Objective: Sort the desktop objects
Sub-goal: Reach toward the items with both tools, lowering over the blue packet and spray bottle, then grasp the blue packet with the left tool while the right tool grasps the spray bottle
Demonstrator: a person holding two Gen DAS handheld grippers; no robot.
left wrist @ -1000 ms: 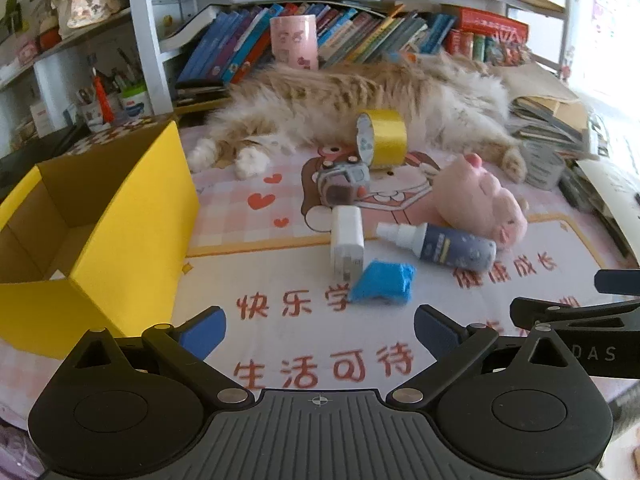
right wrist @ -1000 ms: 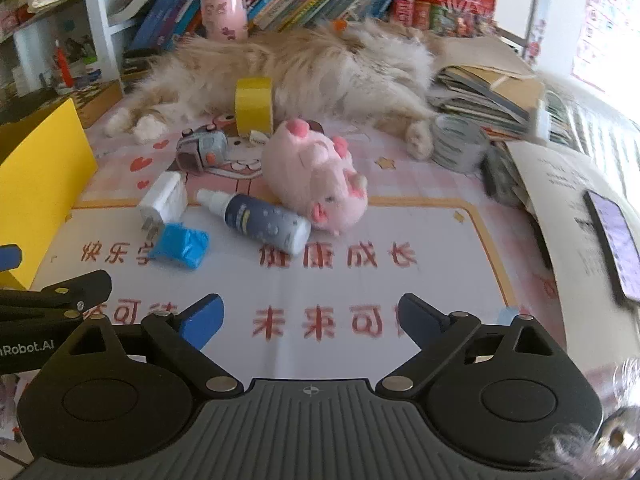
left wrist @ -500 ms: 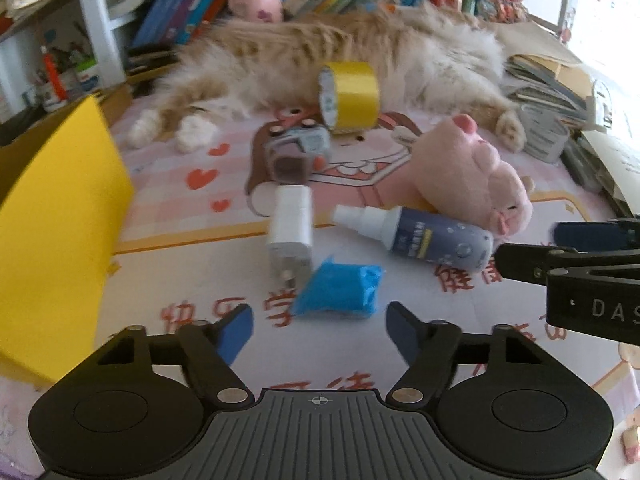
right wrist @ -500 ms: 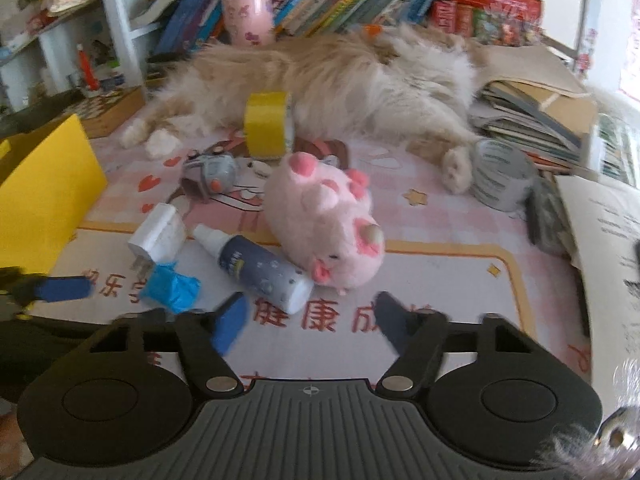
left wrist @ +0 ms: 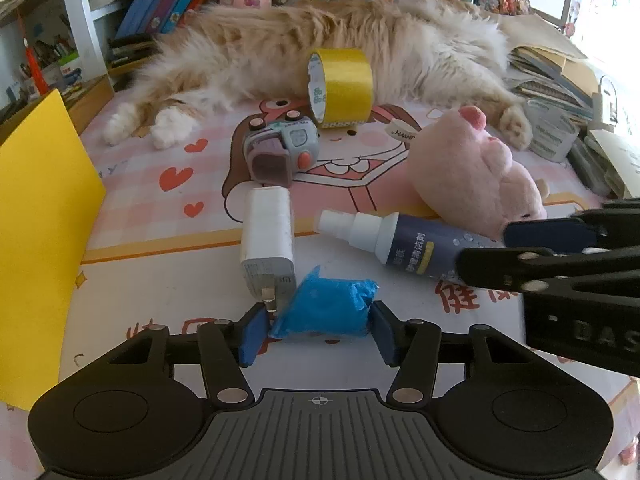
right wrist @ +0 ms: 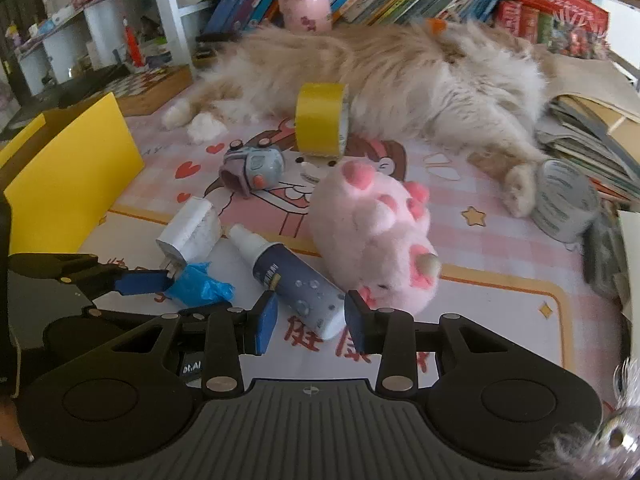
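A crumpled blue packet (left wrist: 324,308) lies on the printed mat between the blue pads of my left gripper (left wrist: 318,330). Its jaws are closing and both pads touch the packet's ends. Just left of it lies a white charger plug (left wrist: 267,240). A dark blue spray bottle (right wrist: 296,280) with a white nozzle lies on its side. My right gripper (right wrist: 310,318) is closing on the bottle's base, with a pad against each side. In the left wrist view the right gripper (left wrist: 536,248) comes in from the right over the bottle (left wrist: 404,242). The left gripper's finger (right wrist: 140,282) touches the blue packet (right wrist: 196,288).
A pink plush pig (right wrist: 372,240) lies against the bottle. Behind are a grey toy (left wrist: 280,152), a yellow tape roll (left wrist: 340,88) and a sleeping cat (left wrist: 328,44). A yellow box (left wrist: 36,220) stands at the left, and a grey roll (right wrist: 568,200) and book stacks at the right.
Both grippers have moved forward and down to the objects and their jaws have narrowed, the left around the blue packet and the right around the spray bottle.
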